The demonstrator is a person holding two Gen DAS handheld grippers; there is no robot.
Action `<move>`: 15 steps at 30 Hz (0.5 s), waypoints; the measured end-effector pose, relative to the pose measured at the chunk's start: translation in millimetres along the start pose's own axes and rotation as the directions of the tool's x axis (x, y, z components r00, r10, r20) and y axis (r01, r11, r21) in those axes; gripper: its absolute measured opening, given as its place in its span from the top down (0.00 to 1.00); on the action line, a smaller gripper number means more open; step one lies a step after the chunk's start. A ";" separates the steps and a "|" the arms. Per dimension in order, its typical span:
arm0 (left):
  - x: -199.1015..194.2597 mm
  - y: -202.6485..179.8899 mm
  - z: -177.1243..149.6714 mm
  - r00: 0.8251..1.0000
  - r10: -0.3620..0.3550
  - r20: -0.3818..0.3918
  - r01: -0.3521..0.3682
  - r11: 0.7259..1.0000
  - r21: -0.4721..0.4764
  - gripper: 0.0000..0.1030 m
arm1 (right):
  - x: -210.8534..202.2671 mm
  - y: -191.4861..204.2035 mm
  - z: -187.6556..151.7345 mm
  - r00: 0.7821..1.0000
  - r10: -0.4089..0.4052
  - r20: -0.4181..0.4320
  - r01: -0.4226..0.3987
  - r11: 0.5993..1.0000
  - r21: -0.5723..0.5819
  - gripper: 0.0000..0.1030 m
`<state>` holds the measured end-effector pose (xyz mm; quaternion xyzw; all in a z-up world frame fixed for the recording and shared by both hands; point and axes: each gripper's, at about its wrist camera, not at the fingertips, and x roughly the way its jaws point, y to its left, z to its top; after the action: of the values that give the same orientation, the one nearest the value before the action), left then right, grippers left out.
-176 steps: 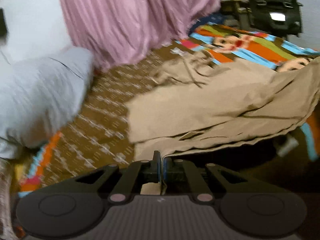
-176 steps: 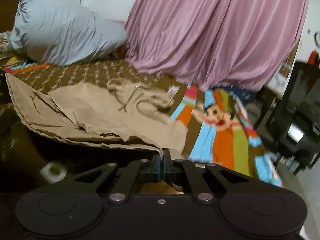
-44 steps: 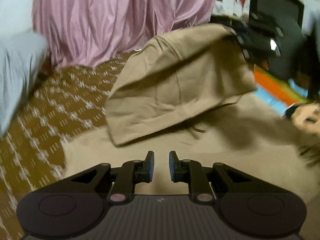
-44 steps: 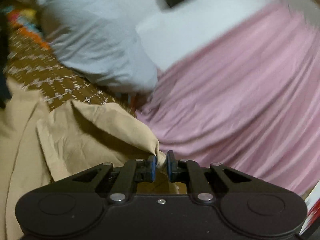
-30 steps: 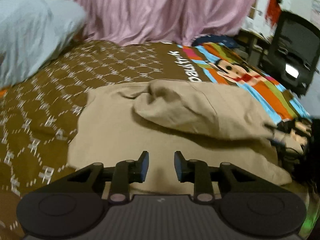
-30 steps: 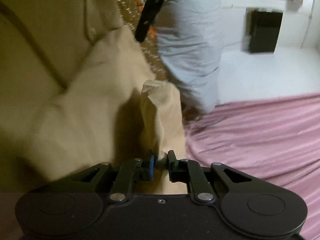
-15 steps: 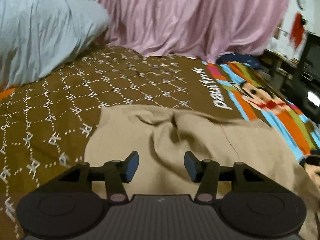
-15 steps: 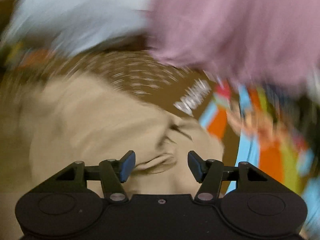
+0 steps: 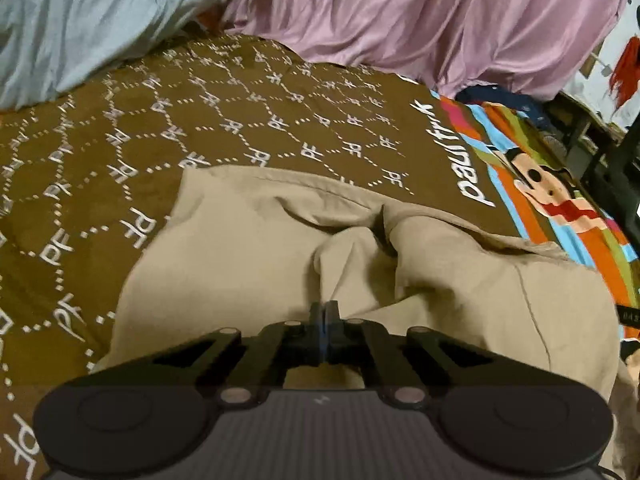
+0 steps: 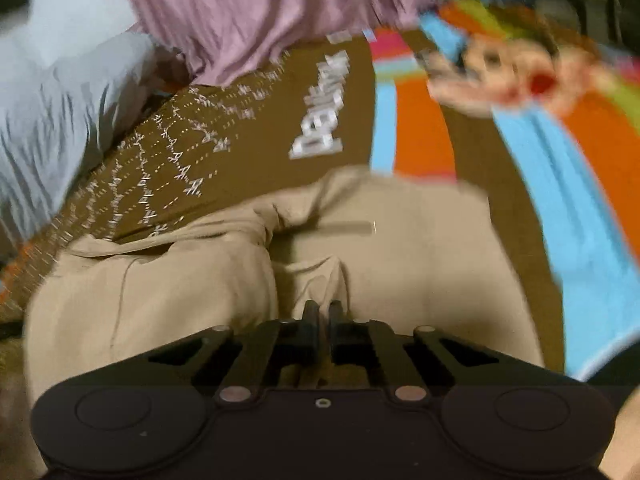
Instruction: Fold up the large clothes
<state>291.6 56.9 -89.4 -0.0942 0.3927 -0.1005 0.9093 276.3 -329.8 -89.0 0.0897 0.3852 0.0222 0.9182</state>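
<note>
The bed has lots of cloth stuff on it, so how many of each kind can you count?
Tan garment: 1
Patterned bedspread: 1
Grey pillow: 1
Pink curtain: 1
Total: 4

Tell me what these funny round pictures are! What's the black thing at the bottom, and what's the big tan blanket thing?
The black thing is a pair of tongs that a person holds, one in each hand. A little camera sits on each and looks out along its two fingers, so the pictures look round and bendy.

One picture is from the left tongs, the other from the right tongs. The right one is blurry.

The tan thing is a big piece of clothing being folded. It lies on a brown bedspread with a cartoon monkey. Behind are a pink curtain and a grey pillow.

The left tongs are squeezed shut on a bunch of the tan cloth. The right tongs look almost shut on it too.
</note>
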 end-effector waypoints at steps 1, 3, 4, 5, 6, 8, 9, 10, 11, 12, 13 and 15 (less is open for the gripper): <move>-0.5 -3.9 -0.5 1.000 0.022 0.007 -0.022 1.000 0.019 1.00 | 5.6 7.6 2.0 0.999 -0.029 0.040 0.031 0.998 -0.057 0.97; 0.3 -10.7 -2.4 0.998 0.058 0.020 -0.059 0.997 0.049 1.00 | 12.3 20.7 3.2 0.990 -0.073 0.117 0.090 0.984 -0.151 0.97; 1.2 -13.0 -3.9 0.997 0.068 0.022 -0.069 0.996 0.059 1.00 | 19.5 24.5 1.9 0.987 -0.089 0.132 0.112 0.977 -0.179 0.97; -0.1 -14.8 -4.7 0.997 0.072 0.023 -0.074 0.995 0.070 1.00 | 27.3 24.3 0.5 0.988 -0.101 0.115 0.121 0.976 -0.182 0.97; -2.8 -16.2 -5.3 0.997 0.072 0.027 -0.074 0.994 0.080 1.00 | 30.5 24.2 -3.5 0.989 -0.115 0.092 0.130 0.975 -0.179 0.97; -13.7 -18.5 -4.8 0.995 0.092 0.032 -0.095 0.990 0.104 1.00 | 23.4 24.8 -8.6 0.986 -0.123 0.108 0.143 0.968 -0.205 0.92; -21.8 -19.1 -3.6 0.993 0.108 0.053 -0.113 0.988 0.106 0.99 | 17.6 24.7 -9.9 0.984 -0.132 0.122 0.155 0.965 -0.211 0.87; -31.5 -20.0 -2.9 0.989 0.119 0.084 -0.127 0.987 0.099 0.98 | 10.3 22.0 -11.1 0.981 -0.138 0.134 0.164 0.965 -0.205 0.80; -40.7 -21.5 -2.1 0.986 0.121 0.114 -0.131 0.987 0.087 0.98 | -0.3 20.5 -11.0 0.977 -0.151 0.153 0.180 0.964 -0.198 0.79; -50.2 -24.6 -1.2 0.983 0.113 0.148 -0.125 0.989 0.078 0.97 | -10.0 20.9 -11.4 0.972 -0.158 0.173 0.192 0.962 -0.197 0.79; -57.9 -29.6 0.0 0.979 0.096 0.181 -0.111 0.991 0.079 0.94 | -20.2 23.1 -9.2 0.965 -0.159 0.207 0.201 0.959 -0.200 0.78; -69.6 -46.5 1.2 0.967 0.021 0.253 -0.055 0.991 0.126 0.85 | -35.9 30.3 -6.0 0.955 -0.125 0.270 0.184 0.961 -0.206 0.75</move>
<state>240.7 30.2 -28.6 -0.0384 0.2686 -0.0960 0.9577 247.6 -303.1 -62.3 -0.0450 0.2650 -0.0176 0.9630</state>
